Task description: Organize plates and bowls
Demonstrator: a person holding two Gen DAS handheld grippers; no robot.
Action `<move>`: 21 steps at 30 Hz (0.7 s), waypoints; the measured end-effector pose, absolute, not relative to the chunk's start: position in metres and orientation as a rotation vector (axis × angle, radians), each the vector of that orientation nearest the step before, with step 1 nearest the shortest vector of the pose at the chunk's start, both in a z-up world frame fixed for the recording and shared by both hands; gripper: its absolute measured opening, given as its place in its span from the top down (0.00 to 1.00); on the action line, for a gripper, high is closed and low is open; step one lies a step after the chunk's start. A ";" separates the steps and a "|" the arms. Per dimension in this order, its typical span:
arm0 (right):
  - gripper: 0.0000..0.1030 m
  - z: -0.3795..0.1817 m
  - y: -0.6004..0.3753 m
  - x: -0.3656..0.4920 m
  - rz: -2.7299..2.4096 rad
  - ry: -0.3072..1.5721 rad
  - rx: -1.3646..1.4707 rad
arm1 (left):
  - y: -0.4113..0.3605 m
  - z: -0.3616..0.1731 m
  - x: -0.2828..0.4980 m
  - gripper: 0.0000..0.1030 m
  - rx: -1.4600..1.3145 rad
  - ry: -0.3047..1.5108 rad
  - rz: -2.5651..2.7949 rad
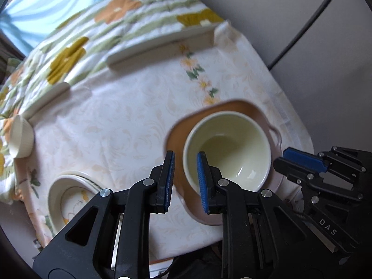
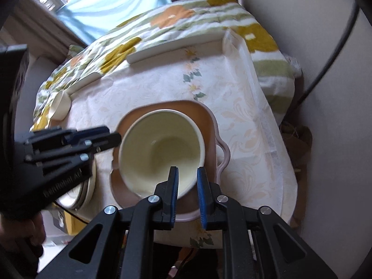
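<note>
Pale floral cloth covers the bench; a cream bowl [image 2: 160, 155] sits in a pink dish [image 2: 204, 116]. Left tongs [image 1: 185, 181] pinch its rim at nine o'clock, right tongs [image 2: 187, 194] at five. Glazed, slippery, breakable.

I see a pale cream bowl [image 1: 229, 150] upright and empty on a pink-rimmed brown handled plate [image 1: 179, 134]; stacked patterned plates [image 1: 69, 193] near the table edge; a small white ribbed bowl [image 1: 21, 137] tipped sideways at the far side.
</note>
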State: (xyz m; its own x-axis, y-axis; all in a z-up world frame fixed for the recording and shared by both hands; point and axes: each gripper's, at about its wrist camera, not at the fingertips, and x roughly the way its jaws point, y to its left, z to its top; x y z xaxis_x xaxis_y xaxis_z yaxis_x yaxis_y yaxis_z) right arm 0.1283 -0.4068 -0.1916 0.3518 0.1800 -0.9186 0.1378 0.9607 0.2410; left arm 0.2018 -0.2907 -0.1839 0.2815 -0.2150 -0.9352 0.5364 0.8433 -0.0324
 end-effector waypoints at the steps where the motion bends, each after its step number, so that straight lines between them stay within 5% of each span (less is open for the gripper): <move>1: 0.86 -0.186 -0.404 0.126 0.047 1.202 0.270 | -0.285 -0.175 0.200 0.84 0.297 1.157 -0.503; 5: 0.86 -0.162 -0.390 0.121 0.150 1.129 0.179 | -0.254 -0.139 0.191 0.75 0.200 1.024 -0.429; 6: 0.85 -0.156 -0.385 0.119 0.179 1.102 0.153 | -0.244 -0.129 0.188 0.50 0.177 0.977 -0.398; 7: 0.77 -0.151 -0.379 0.118 0.210 1.076 0.122 | -0.235 -0.121 0.185 0.13 0.161 0.934 -0.360; 8: 0.53 -0.146 -0.373 0.117 0.243 1.056 0.088 | -0.229 -0.114 0.183 0.00 0.150 0.893 -0.317; 9: 0.36 -0.143 -0.368 0.118 0.268 1.044 0.068 | -0.218 -0.106 0.177 0.01 0.137 0.843 -0.280; 10: 0.07 -0.141 -0.363 0.118 0.301 1.029 0.052 | -0.211 -0.102 0.177 0.00 0.130 0.828 -0.262; 11: 0.02 -0.140 -0.358 0.119 0.337 1.014 0.044 | -0.205 -0.100 0.176 0.00 0.126 0.829 -0.240; 21: 0.02 -0.137 -0.289 0.160 0.570 0.951 -0.103 | -0.094 -0.085 0.172 0.00 -0.019 0.859 0.042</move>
State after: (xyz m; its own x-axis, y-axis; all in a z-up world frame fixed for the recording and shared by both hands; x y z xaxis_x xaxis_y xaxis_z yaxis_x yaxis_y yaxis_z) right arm 0.1595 -0.2894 -0.1372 0.4468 0.4149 -0.7926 -0.5033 0.8491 0.1607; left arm 0.1717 -0.0938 -0.0848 0.6523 0.0296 -0.7573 -0.0447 0.9990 0.0005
